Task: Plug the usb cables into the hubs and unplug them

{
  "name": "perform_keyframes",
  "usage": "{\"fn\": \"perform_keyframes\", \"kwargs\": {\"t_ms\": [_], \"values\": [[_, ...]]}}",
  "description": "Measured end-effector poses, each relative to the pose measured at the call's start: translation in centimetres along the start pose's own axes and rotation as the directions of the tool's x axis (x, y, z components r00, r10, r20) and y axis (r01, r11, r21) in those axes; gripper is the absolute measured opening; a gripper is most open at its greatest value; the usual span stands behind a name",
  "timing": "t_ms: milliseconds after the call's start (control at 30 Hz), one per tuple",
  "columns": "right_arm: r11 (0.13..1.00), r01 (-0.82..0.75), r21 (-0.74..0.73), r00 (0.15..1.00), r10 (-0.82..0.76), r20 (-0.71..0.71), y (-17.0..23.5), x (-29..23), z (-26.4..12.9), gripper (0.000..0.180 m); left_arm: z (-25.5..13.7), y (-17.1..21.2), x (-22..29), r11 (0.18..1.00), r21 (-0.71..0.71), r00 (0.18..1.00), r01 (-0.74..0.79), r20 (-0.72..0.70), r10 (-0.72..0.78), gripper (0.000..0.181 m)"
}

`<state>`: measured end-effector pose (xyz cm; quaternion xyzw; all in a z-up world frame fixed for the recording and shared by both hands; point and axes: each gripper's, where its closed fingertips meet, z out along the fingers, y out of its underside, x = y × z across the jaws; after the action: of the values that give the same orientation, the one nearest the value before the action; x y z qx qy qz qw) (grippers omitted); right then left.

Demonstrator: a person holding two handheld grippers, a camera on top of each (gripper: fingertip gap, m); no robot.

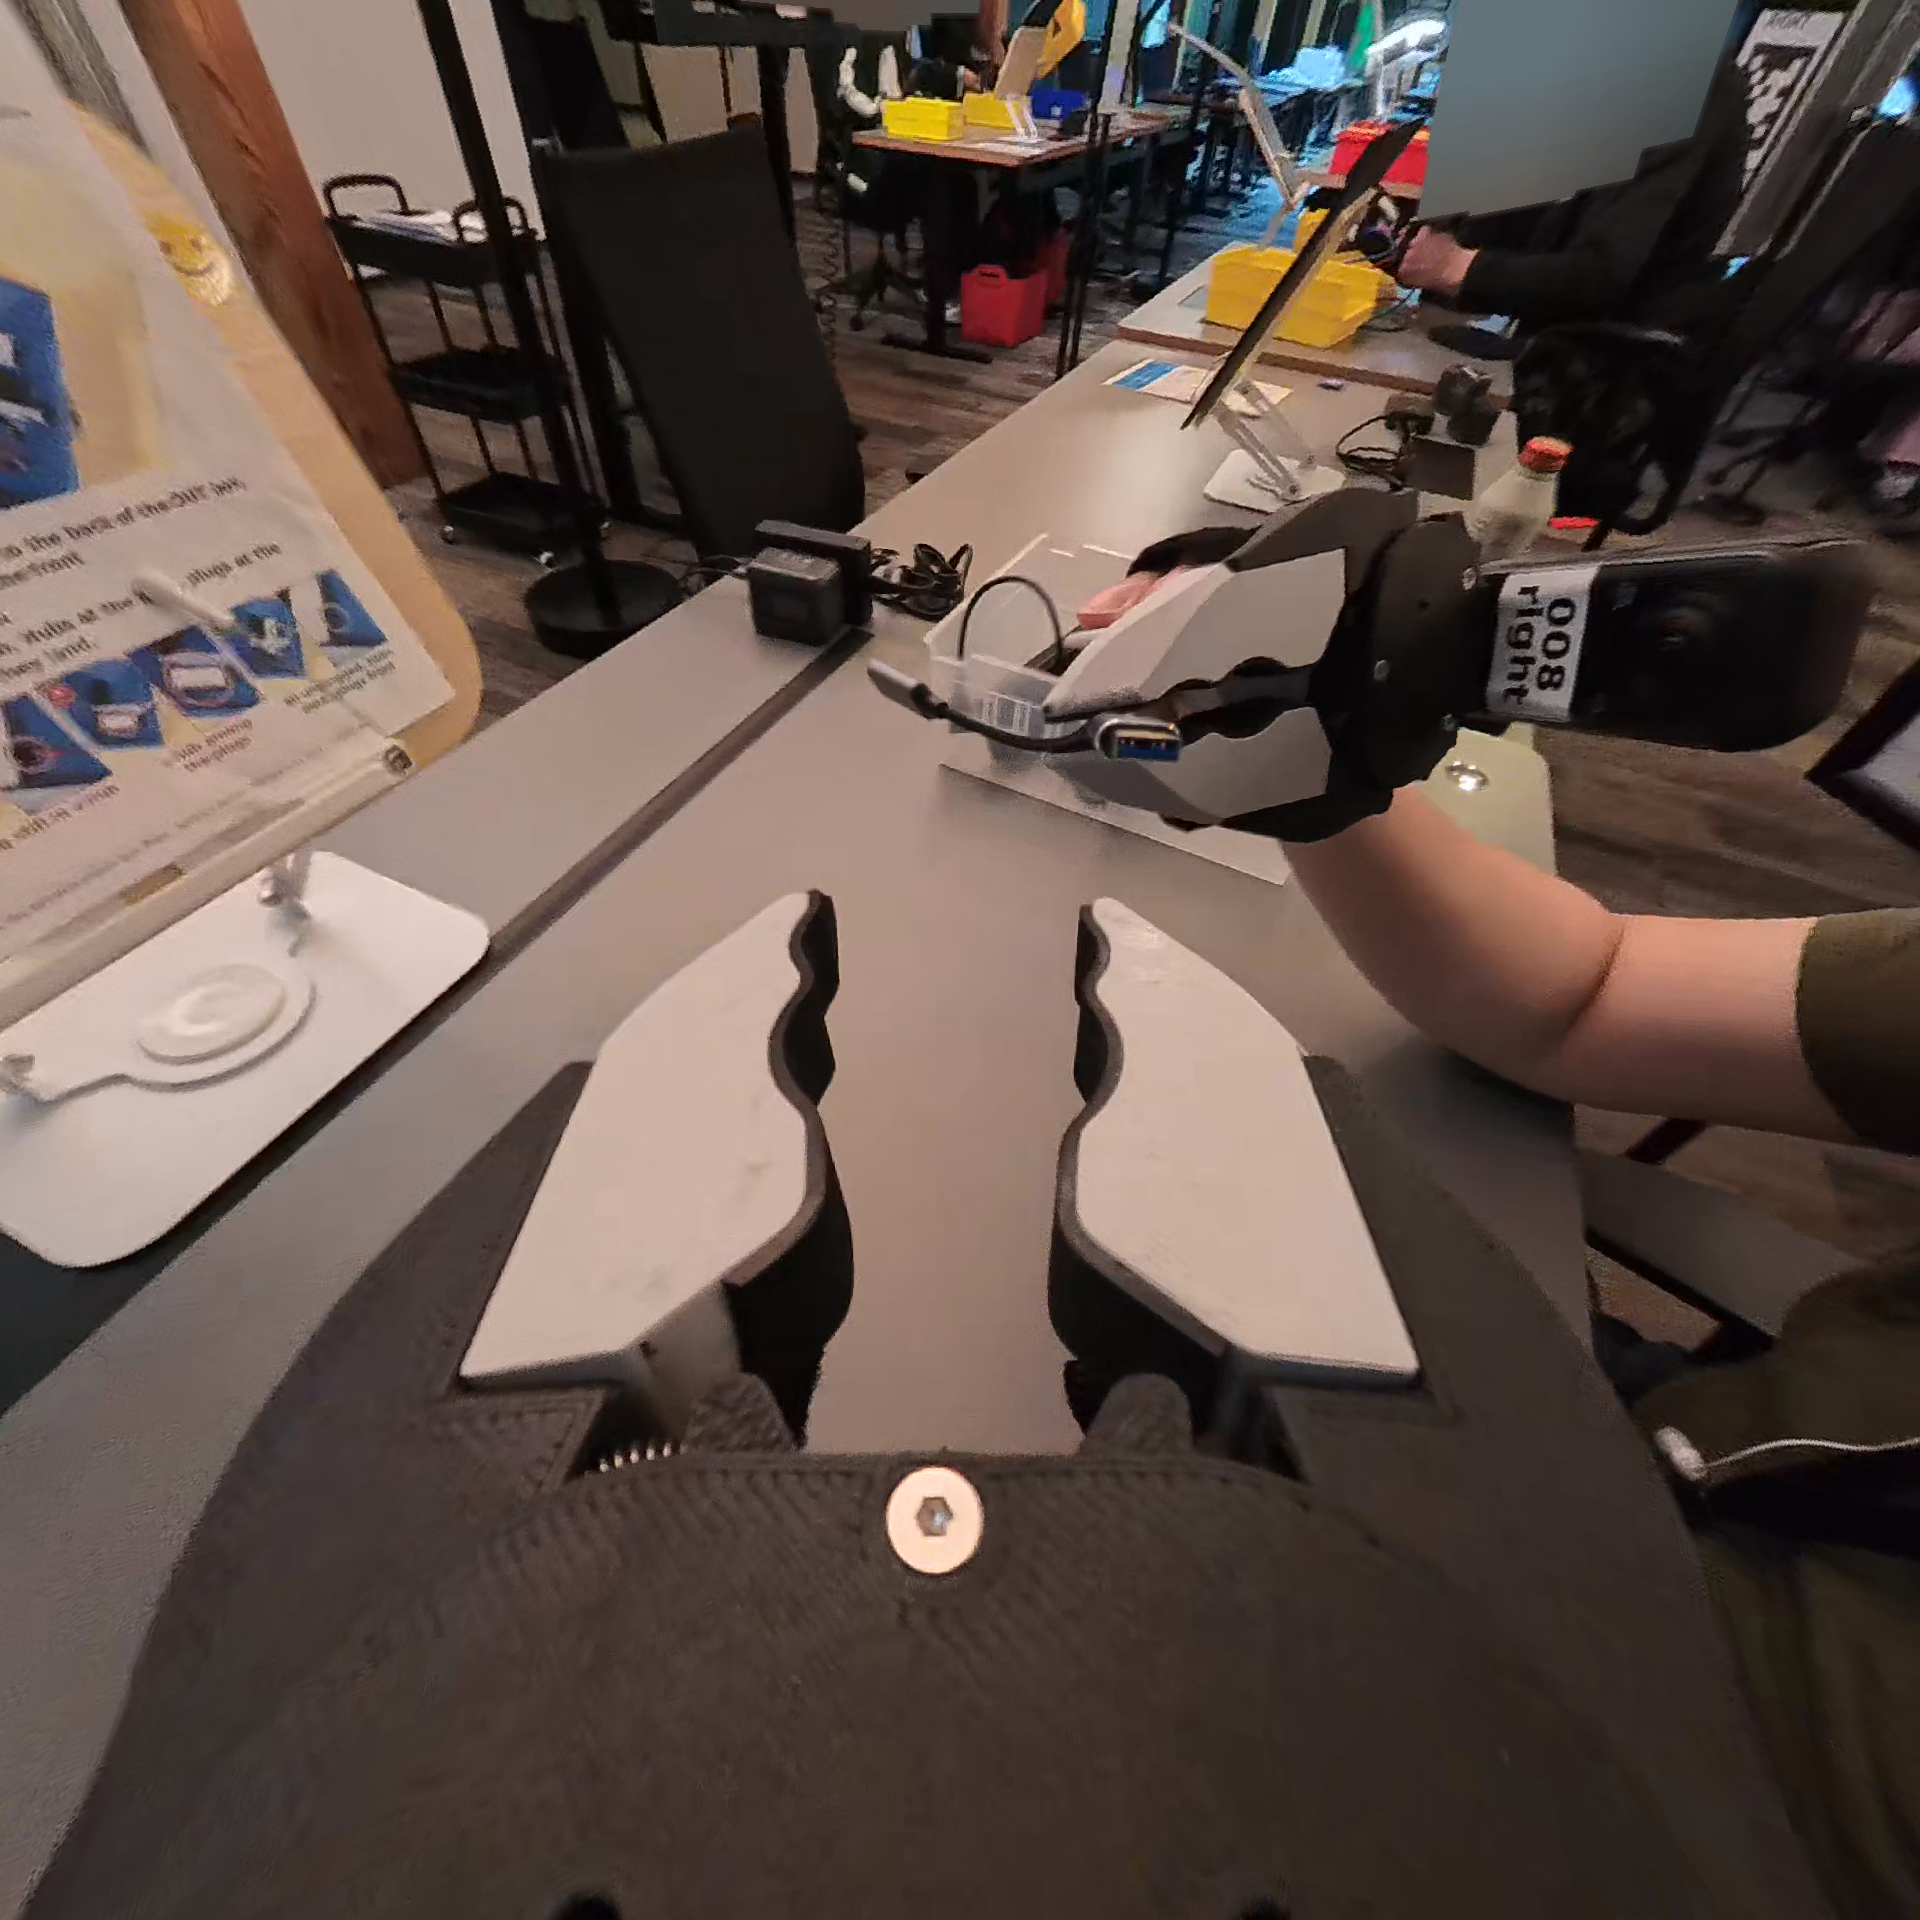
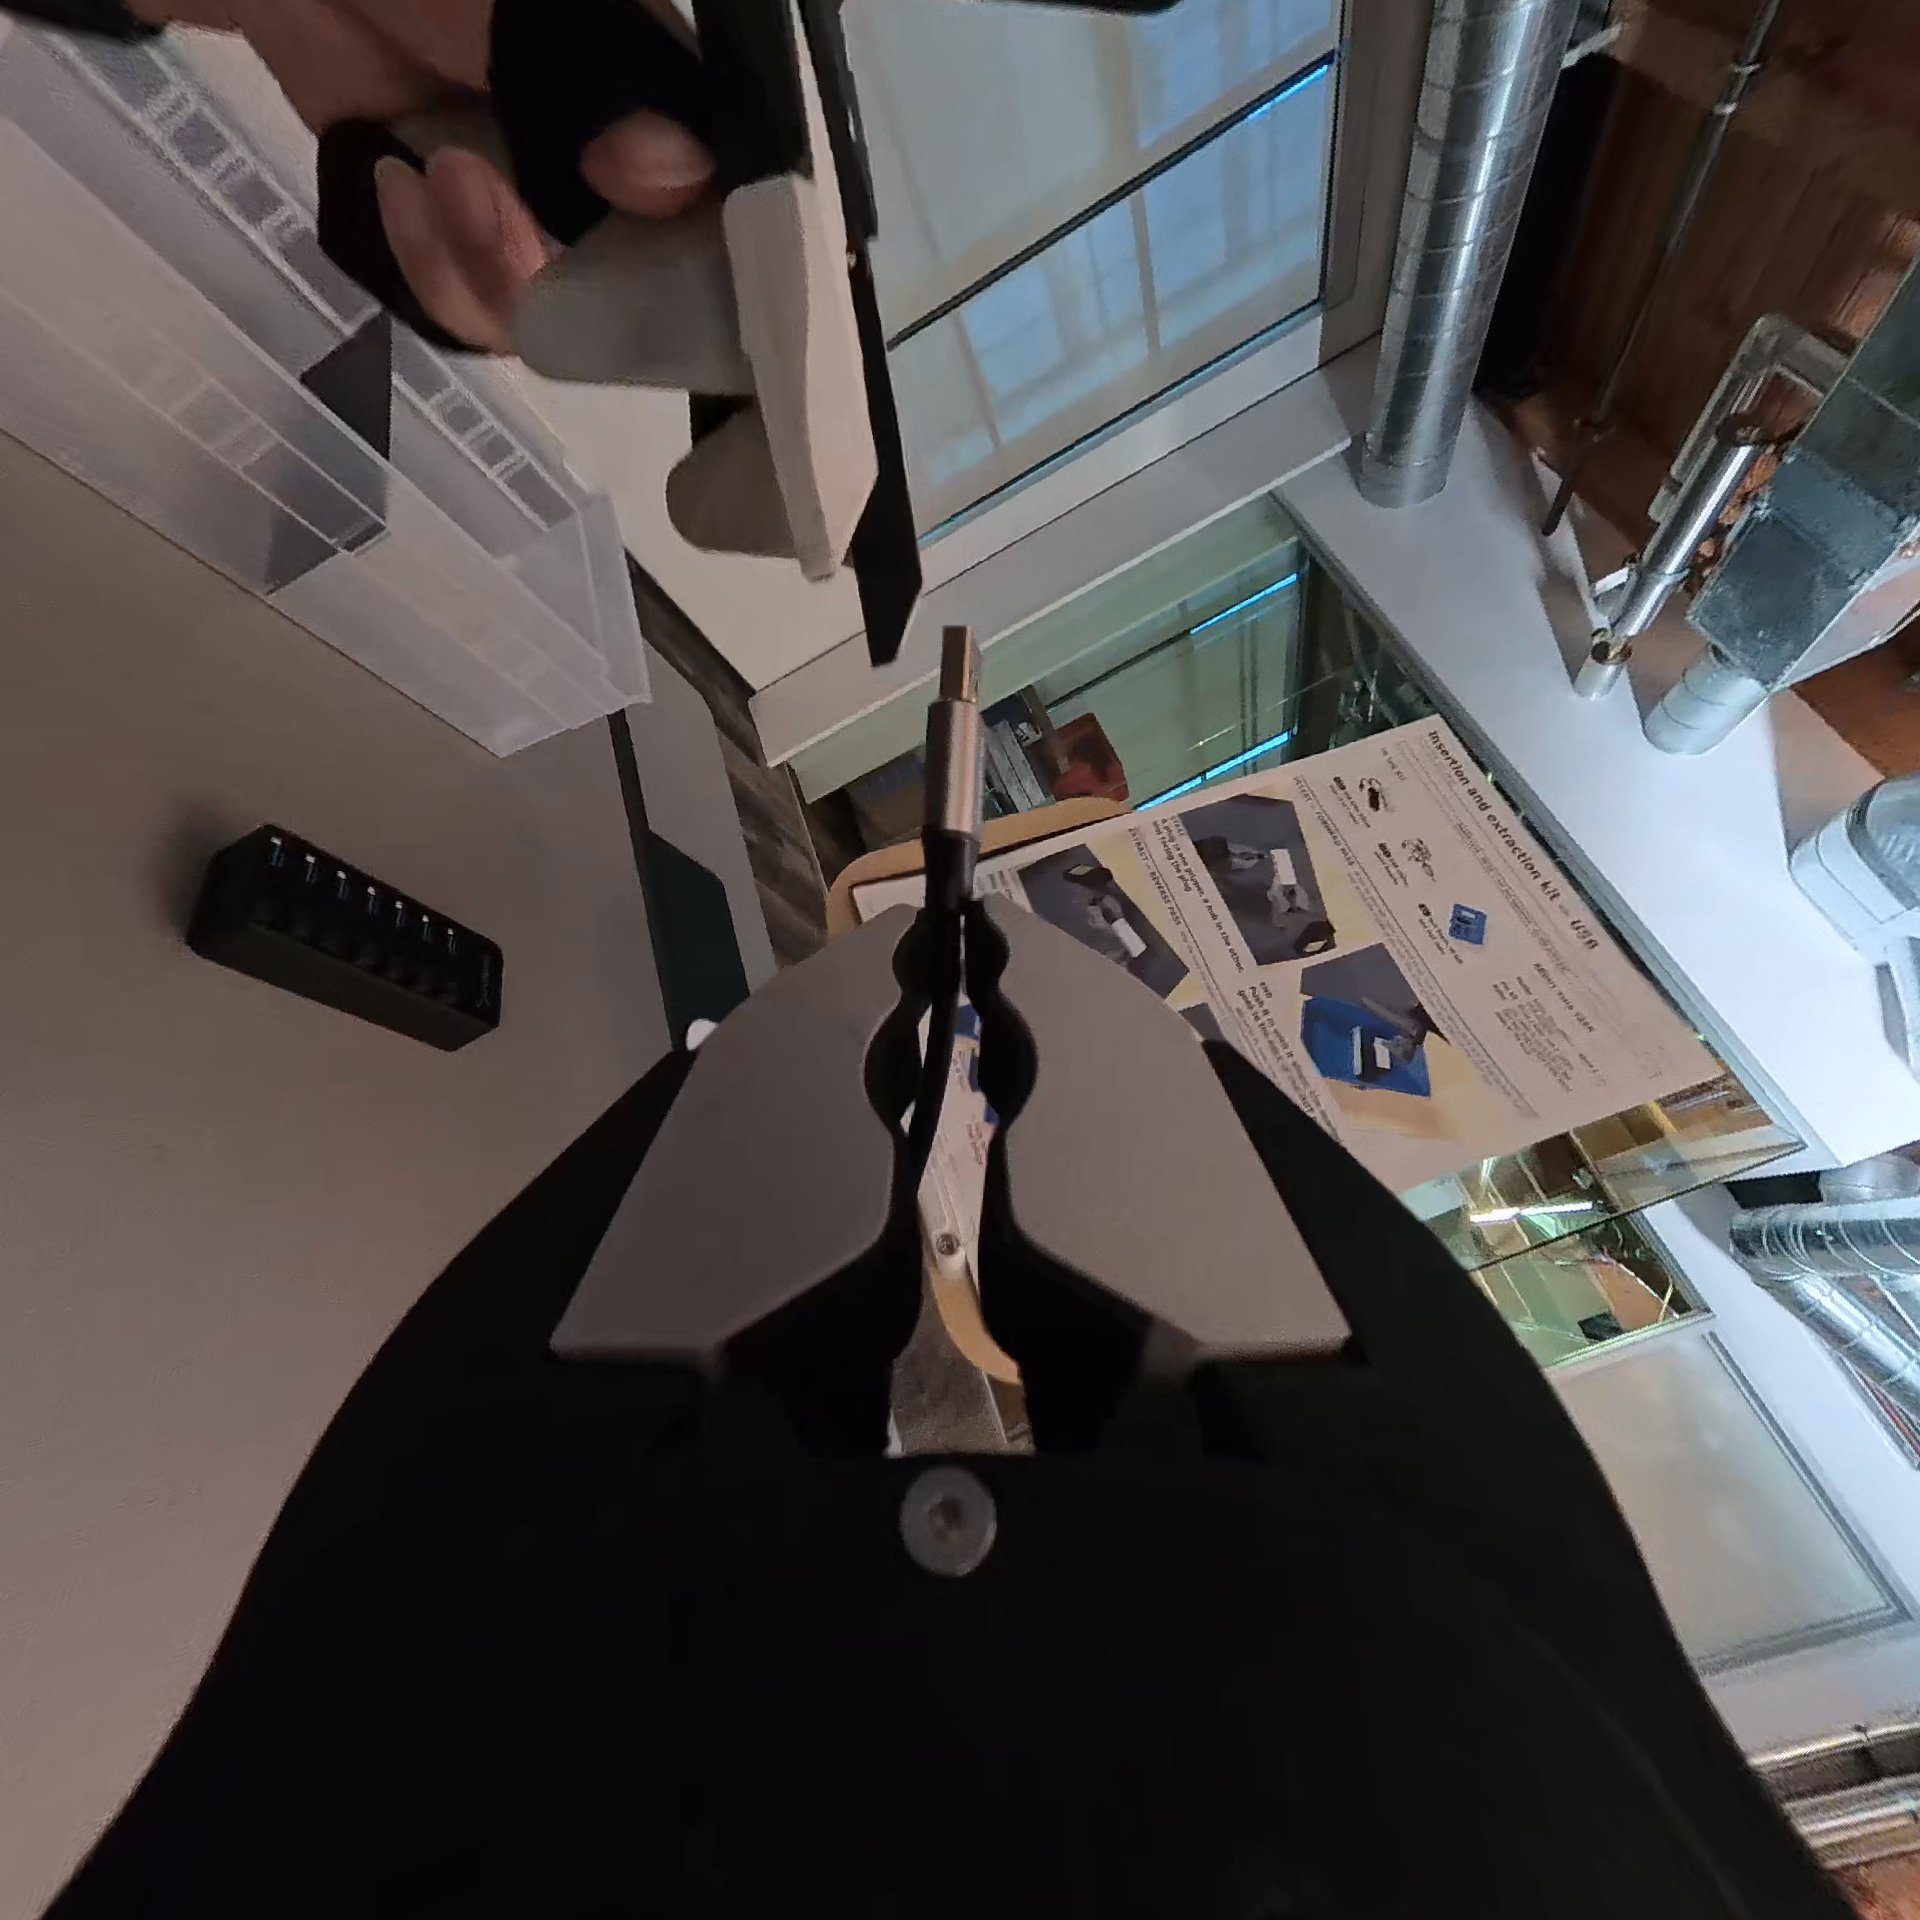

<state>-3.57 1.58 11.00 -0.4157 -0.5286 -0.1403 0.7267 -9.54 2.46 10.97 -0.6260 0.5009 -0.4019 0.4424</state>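
Currently my right hand-held gripper [image 2: 943, 925] is clenched on the thin black cord of a USB cable [image 2: 940, 1029], just behind the metal-sleeved plug [image 2: 958, 758], which sticks out past the fingertips into the air. From the left wrist view the plug end shows blue inside, and the rest of the cord trails back toward a clear plastic bin [image 1: 987, 665] on the counter [image 1: 935, 1039]. My left hand-held gripper [image 1: 951, 997] is released — fingers spread, nothing between them, hovering over bare counter.

The hub [image 2: 343, 935], a black bar with a row of ports, lies flat on the counter, well apart from the plug and untouched.

Handling, my judgement: cable light, cord soft and floppy, so a grip on the cord lets the plug wobble and twist. The stiff metal sleeve is the better place to hold for insertion. The hub looks light too — likely to slide when pushed, so the left should pin it.
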Motion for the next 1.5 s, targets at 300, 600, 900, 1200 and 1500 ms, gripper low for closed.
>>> {"fn": "perform_keyframes", "kwargs": {"t_ms": [300, 600, 900, 1200, 1500], "values": [[0.991, -0.06, -0.124, 0.949, 0.095, 0.302, 3.6, -6.0, 2.0, 0.006, -1.2, 2.6, -5.6, 0.994, -0.086, 0.979, 0.074, 0.195, -0.056, 0.041], [0.803, -0.09, -0.59, 0.634, 0.503, 0.588, 14.2, -19.2, 1.9, 0.006, 0.7, 14.4, -12.9, 0.789, -0.398, 0.868, 0.468, 0.373, -0.327, 0.068], [0.744, -0.104, -0.659, 0.402, 0.638, 0.657, 14.4, -22.1, -0.7, 0.007, 2.3, 22.5, -14.2, 0.545, -0.603, 0.8, 0.583, 0.542, -0.257, 0.089], [0.667, -0.426, -0.611, 0.24, 0.735, 0.634, 10.8, -19.8, 0.3, 0.027, 4.2, 24.9, -14.8, 0.513, -0.618, 0.796, 0.595, 0.541, -0.272, 0.075], [0.357, -0.701, -0.617, 0.196, 0.929, 0.314, 14.4, -16.3, 4.3, 0.029, 4.5, 25.4, -15.1, 0.513, -0.695, 0.844, 0.504, 0.523, -0.12, 0.063]]}}
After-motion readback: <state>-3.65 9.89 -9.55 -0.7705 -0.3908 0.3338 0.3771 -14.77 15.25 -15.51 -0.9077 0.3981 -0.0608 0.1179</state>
